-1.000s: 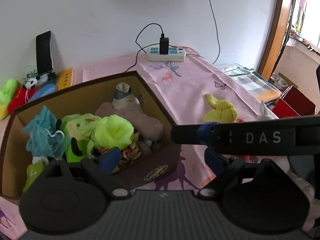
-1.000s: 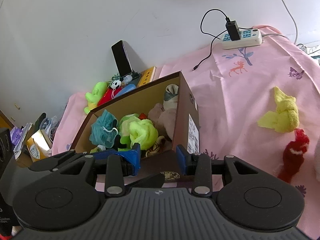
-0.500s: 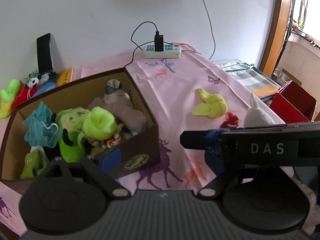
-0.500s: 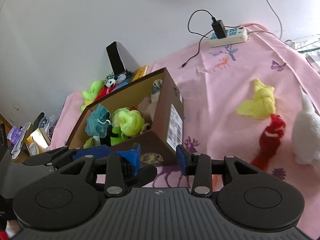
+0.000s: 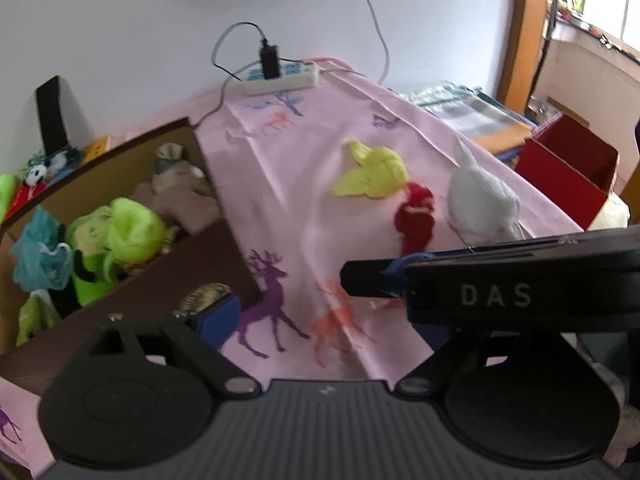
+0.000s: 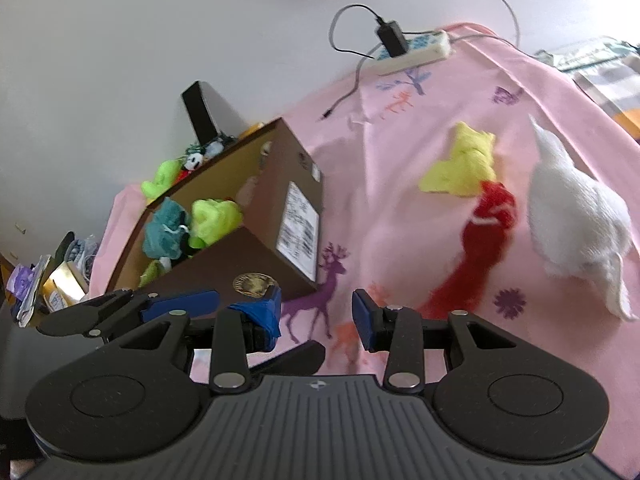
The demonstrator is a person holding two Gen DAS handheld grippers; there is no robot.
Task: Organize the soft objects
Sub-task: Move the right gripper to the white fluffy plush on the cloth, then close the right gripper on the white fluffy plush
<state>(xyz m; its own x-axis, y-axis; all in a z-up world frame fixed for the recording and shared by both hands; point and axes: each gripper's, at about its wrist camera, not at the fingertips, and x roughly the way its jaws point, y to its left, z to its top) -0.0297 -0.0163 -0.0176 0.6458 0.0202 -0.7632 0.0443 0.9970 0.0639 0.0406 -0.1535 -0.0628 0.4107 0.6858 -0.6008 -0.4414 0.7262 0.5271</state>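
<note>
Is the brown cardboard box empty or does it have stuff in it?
It has stuff in it. The brown cardboard box holds a neon green plush, a teal mesh pouf and a beige toy.

I read "DAS" in pale capitals on the black bar-shaped gripper body (image 5: 520, 292). The white shipping label (image 6: 299, 227) on the brown cardboard box (image 6: 260, 264) stayed illegible.

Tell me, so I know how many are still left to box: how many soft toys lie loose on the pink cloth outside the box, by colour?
Yellow: 1, the yellow toy
Red: 1, the red toy
White: 1, the white plush
Total: 3, all on the pink cloth beside the cardboard box.
</note>
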